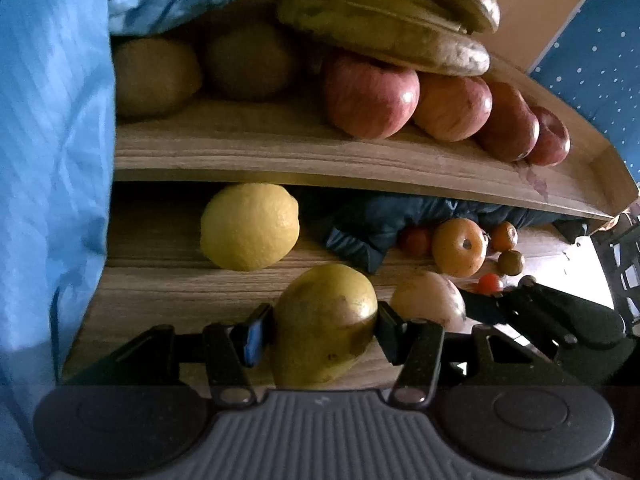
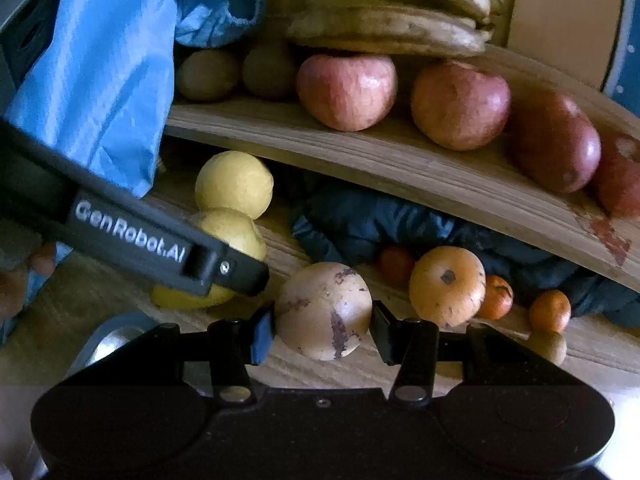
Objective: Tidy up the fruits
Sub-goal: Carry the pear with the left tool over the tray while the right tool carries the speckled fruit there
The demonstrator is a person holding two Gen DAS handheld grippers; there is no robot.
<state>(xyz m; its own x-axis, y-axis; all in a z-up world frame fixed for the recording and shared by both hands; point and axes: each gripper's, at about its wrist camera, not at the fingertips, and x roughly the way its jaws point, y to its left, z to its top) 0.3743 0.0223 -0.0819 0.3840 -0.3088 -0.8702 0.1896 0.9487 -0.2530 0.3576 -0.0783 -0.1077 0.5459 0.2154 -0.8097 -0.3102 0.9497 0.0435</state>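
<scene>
— Two grippers, each with a fruit between its fingers. Which holds which?

— The left gripper [image 1: 325, 330] has a yellow-green pear [image 1: 326, 322] between its fingers; both pads press against the pear's sides, so it is clamped. The pear sits on the lower board of the wooden shelf [image 1: 280, 152], near the front edge.

— And the other one?

— The right gripper [image 2: 323, 330] has a pale round fruit with brown blotches [image 2: 324, 310] between its fingers. The left pad touches it; on the right I cannot tell whether there is contact, so the grip is uncertain. That fruit also rests on the lower board, just right of the pear.

— What lies behind them?

— A lemon [image 1: 250, 226] sits directly behind the pear, towards the back of the lower board. To the right there is an orange fruit with a dark navel [image 1: 459, 247], with several small tangerines [image 1: 503, 236] beside it, all in front of a dark blue cloth [image 1: 400, 220].

— And the upper board?

— Four red apples [image 1: 372, 96] stand in a row along its right half, two brown kiwis [image 1: 156, 76] at the left end, and a bunch of bananas [image 1: 384, 20] lies on top of the apples.

— Anything on the left edge?

— A light blue cloth [image 1: 52, 160] hangs down the left side, covering that end of both boards.
</scene>
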